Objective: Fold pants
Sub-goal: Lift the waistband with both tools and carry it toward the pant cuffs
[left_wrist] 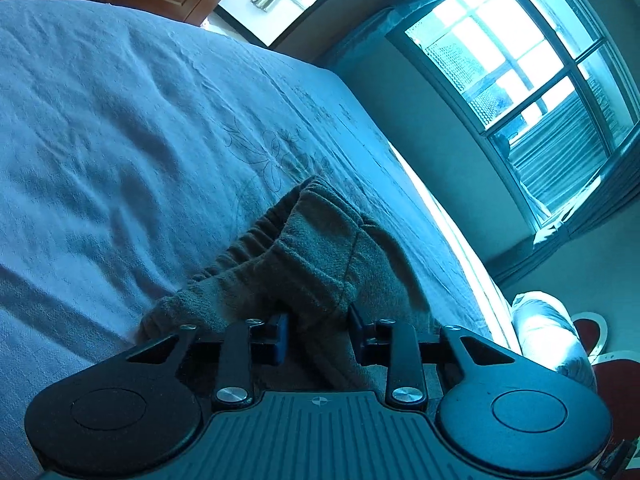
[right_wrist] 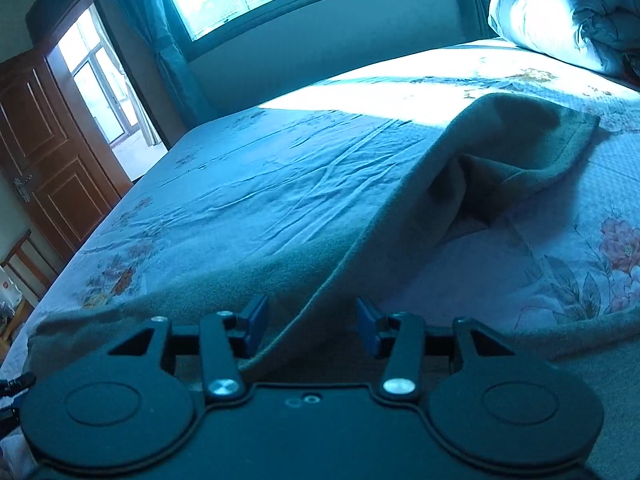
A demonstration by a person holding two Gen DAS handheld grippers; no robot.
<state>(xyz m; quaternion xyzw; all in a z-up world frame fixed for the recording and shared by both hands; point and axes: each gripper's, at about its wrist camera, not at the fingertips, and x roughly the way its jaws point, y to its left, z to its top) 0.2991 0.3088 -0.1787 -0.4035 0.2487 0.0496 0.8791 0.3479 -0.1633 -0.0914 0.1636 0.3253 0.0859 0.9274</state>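
Grey-brown fleece pants (left_wrist: 312,252) lie bunched on the bed, their ribbed elastic waistband (left_wrist: 256,232) facing up. My left gripper (left_wrist: 318,332) has its blue pads (left_wrist: 282,338) on either side of a thick fold of the waist end, with a wide gap between them. In the right wrist view the pants (right_wrist: 400,216) stretch away across the bed as a raised ridge. My right gripper (right_wrist: 312,328) stands open, its pads (right_wrist: 256,320) straddling a fold edge of the fabric.
The bed sheet (left_wrist: 120,128) is pale with a flower print (right_wrist: 620,244). A rolled quilt (right_wrist: 560,20) lies at the bed's head. A window (left_wrist: 528,68) and wall run along the bed's far side. A wooden door (right_wrist: 44,152) stands open.
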